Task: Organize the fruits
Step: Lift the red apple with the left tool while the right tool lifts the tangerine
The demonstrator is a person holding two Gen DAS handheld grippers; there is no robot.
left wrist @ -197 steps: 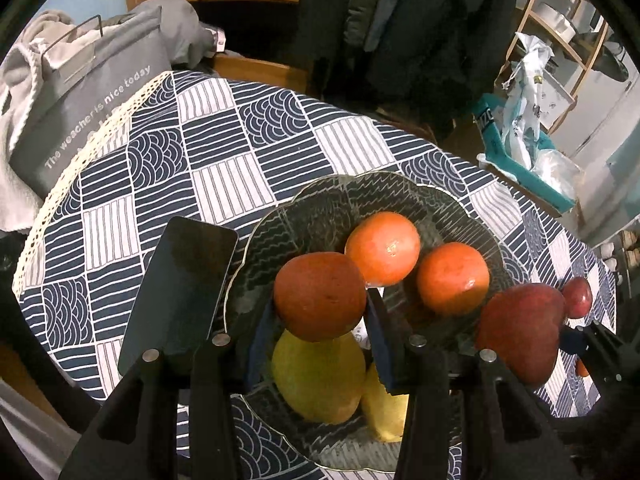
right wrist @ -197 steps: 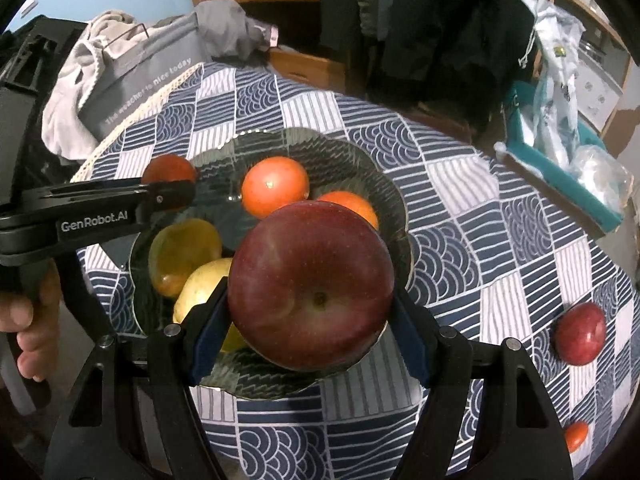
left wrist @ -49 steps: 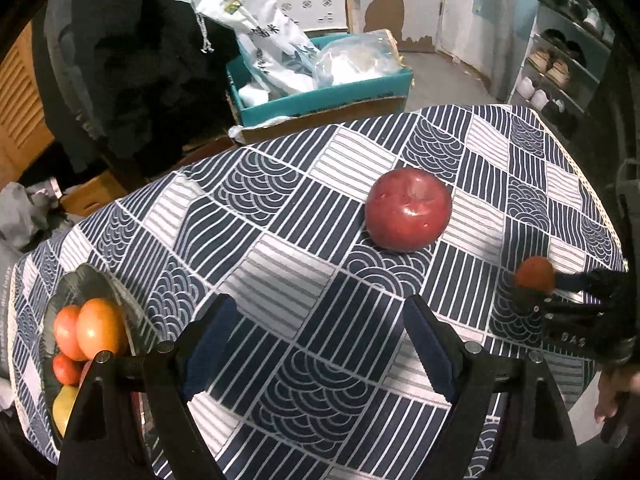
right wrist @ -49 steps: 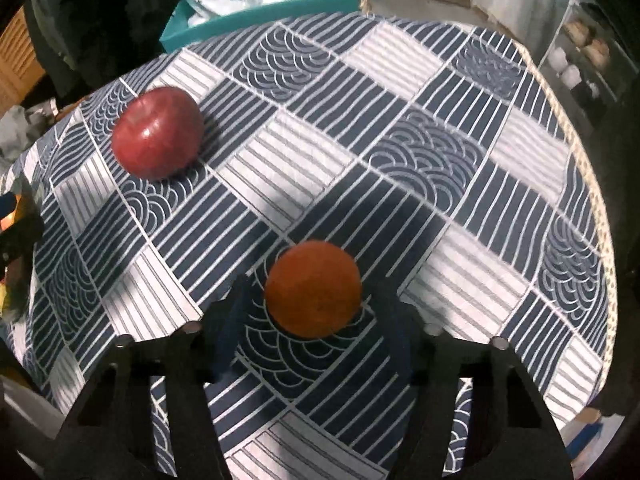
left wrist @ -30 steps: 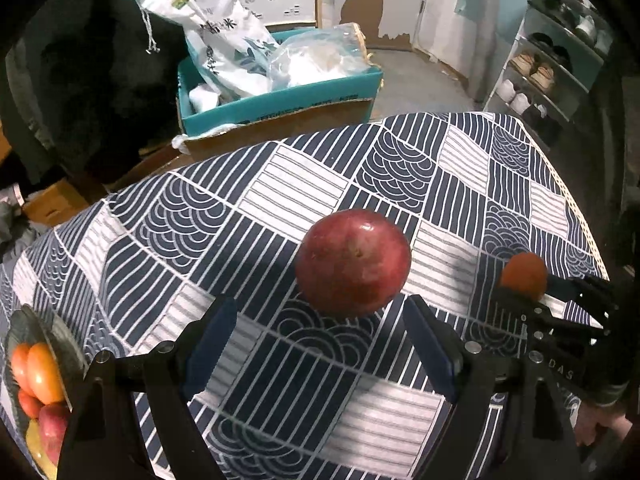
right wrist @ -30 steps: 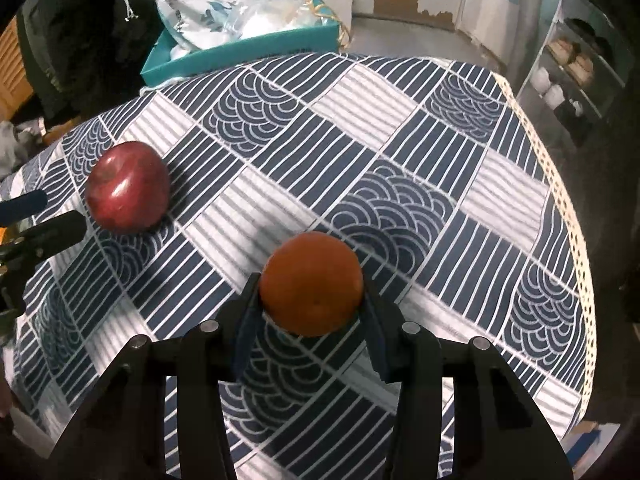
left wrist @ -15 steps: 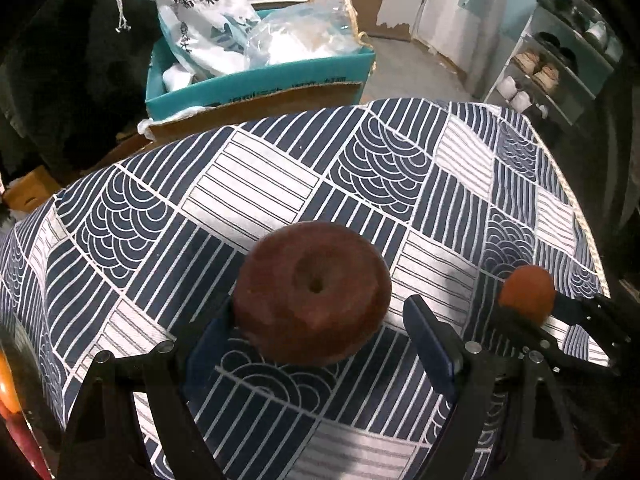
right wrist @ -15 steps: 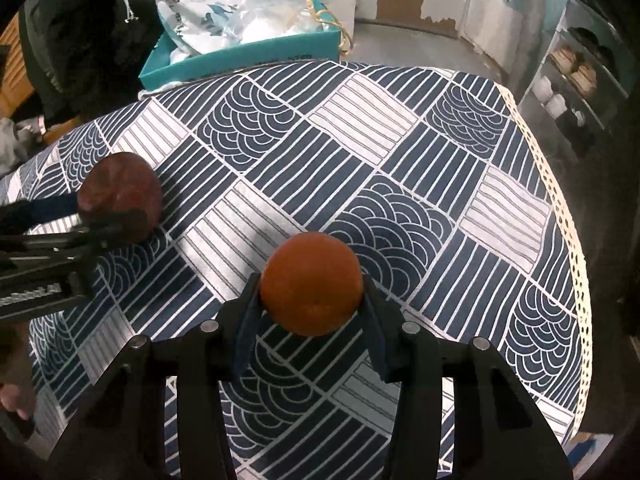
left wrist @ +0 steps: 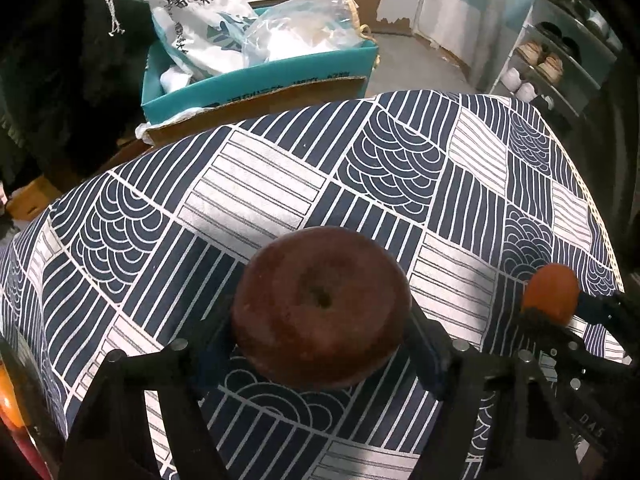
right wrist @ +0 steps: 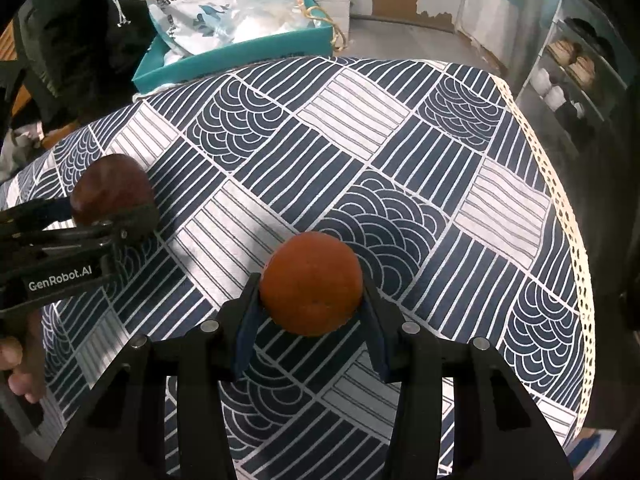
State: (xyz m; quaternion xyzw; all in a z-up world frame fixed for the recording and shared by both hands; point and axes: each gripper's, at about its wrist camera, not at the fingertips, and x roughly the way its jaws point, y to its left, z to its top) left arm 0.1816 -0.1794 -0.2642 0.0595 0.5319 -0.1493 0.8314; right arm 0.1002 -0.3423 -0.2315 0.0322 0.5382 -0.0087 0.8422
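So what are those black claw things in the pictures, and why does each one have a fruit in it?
They are two grabbing tools, and a person holds one in each hand. No robot is here. Each tool has a small camera that looks forward along its two fingers, so each picture shows one tool's own view.

In the left tool's picture, the left claw has a dark red apple between its blue pads. Its jaws have just been closing in, and the pads now look pressed on the apple's sides.

In the right tool's picture, the right claw is squeezed shut on an orange. At the left edge of that picture you can see the other tool from the side, with its apple.

Under both is a table with a blue and white patterned tablecloth. Behind the table sits a teal box full of bags.
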